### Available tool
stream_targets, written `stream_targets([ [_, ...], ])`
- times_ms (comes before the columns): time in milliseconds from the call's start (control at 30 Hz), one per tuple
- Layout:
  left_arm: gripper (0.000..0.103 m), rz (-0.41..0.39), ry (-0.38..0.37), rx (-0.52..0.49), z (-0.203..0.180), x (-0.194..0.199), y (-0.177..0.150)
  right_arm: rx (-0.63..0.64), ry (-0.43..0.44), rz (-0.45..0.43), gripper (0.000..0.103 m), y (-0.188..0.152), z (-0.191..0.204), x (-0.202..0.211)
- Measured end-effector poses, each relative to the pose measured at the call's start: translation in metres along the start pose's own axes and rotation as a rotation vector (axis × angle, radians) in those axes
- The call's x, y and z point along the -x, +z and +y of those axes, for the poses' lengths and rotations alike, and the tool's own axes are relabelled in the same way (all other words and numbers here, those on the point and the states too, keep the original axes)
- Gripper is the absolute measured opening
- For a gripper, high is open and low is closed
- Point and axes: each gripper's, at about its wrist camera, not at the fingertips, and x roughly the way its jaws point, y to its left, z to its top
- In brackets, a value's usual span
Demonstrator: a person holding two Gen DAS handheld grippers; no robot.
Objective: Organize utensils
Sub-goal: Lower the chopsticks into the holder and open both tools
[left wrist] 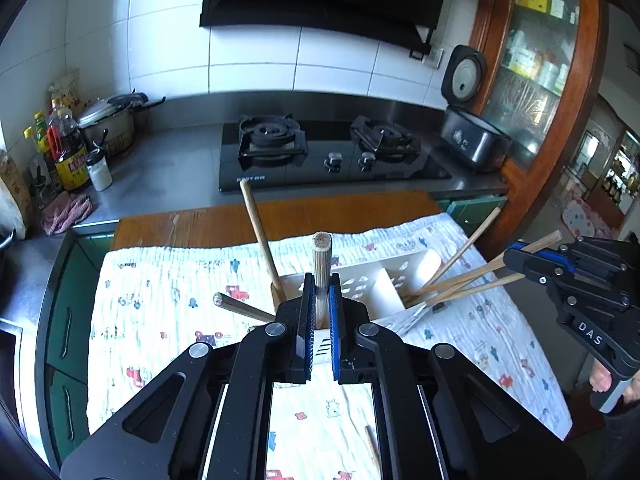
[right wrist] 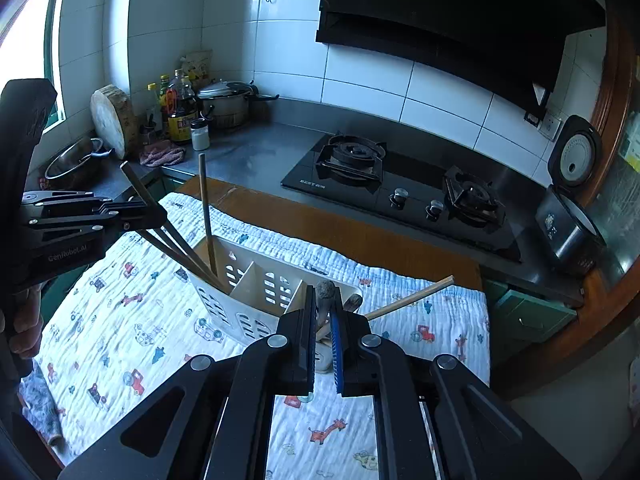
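A white slotted utensil holder (left wrist: 384, 284) (right wrist: 248, 292) with compartments stands on a printed cloth. My left gripper (left wrist: 321, 280) is shut on a wooden-handled utensil (left wrist: 321, 264) standing in the holder's near compartment; two more wooden handles (left wrist: 260, 232) lean beside it. In the left wrist view, my right gripper (left wrist: 516, 252) is at the right, shut on a chopstick-like stick (left wrist: 472, 276) that reaches into the far compartment among several sticks. In the right wrist view, my right gripper (right wrist: 324, 304) is shut on a wooden handle (right wrist: 326, 296), and my left gripper (right wrist: 156, 216) is at the left among dark sticks (right wrist: 176, 248).
The cloth (left wrist: 168, 308) covers a wooden table (left wrist: 224, 220) beside a steel counter with a gas hob (left wrist: 332, 152), a rice cooker (left wrist: 472, 136), a pot (left wrist: 108, 120), bottles (left wrist: 68, 148) and a rag (left wrist: 66, 212). A loose stick (left wrist: 372, 444) lies on the cloth near me.
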Motion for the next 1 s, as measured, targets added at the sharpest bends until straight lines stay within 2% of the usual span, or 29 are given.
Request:
stream_targets([
  [233, 0.006, 0.023, 0.001, 0.021, 0.004, -0.01, -0.005, -0.003, 0.004, 0.012, 0.007, -0.002, 0.001, -0.009],
  [600, 0.007, 0.016, -0.002, 0.032, 0.007, -0.008, -0.008, -0.006, -0.006, 0.008, 0.009, -0.003, 0.004, -0.011],
  [767, 0.009, -0.003, -0.009, 0.034, 0.007, 0.0, -0.009, -0.005, -0.024, -0.016, 0.021, -0.004, 0.003, -0.002],
  [833, 0.018, -0.014, -0.009, 0.03, 0.006, 0.006, -0.009, -0.008, -0.031, -0.031, 0.027, -0.005, 0.002, 0.005],
  [933, 0.025, -0.035, -0.01, 0.026, 0.002, 0.017, -0.01, -0.016, -0.039, -0.057, 0.031, -0.007, 0.0, 0.017],
  [1000, 0.029, -0.048, -0.008, 0.022, -0.002, 0.026, -0.011, -0.025, -0.039, -0.07, 0.038, -0.009, -0.001, 0.025],
])
